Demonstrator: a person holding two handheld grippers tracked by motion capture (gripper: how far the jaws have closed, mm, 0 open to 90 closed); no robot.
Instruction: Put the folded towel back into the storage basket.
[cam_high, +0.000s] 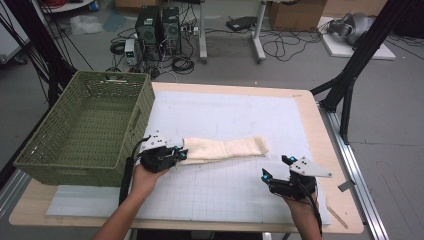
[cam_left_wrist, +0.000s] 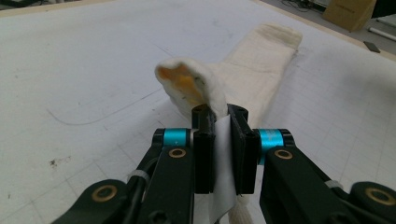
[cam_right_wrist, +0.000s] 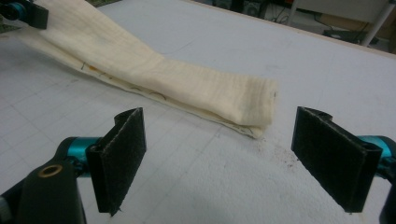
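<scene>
**Folded cloth gripped at one end, basket waiting**

While lying folded into a long strip across the middle of the high view, cream cloth (cam_high: 225, 148) already pinched at its left end, that end lifted slightly off the white mat (cam_high: 240, 115). Clamped there by left gripper (cam_high: 179, 154), jaws closed tight on the fabric. Right gripper (cam_high: 276, 167) hovering low and right of centre, jaws spread wide, grasping nothing, a little apart from the cloth's far end.

Judged as about midway: folding looks done, placing not. Green wicker basket (cam_high: 85, 130) at the left of the frame standing bare inside, just beside the gripped end; likely destination, with the lift and the carry across left to do.

From the left gripper view: a bulge of fabric (cam_left_wrist: 187, 86) rising above the pads, a hint of orange inside the fold, and a white tag or layer squeezed between the jaws. From the right gripper view: stacked layers at the free end (cam_right_wrist: 254, 105), small printed marks along the lower edge, crumbs on the mat.
</scene>
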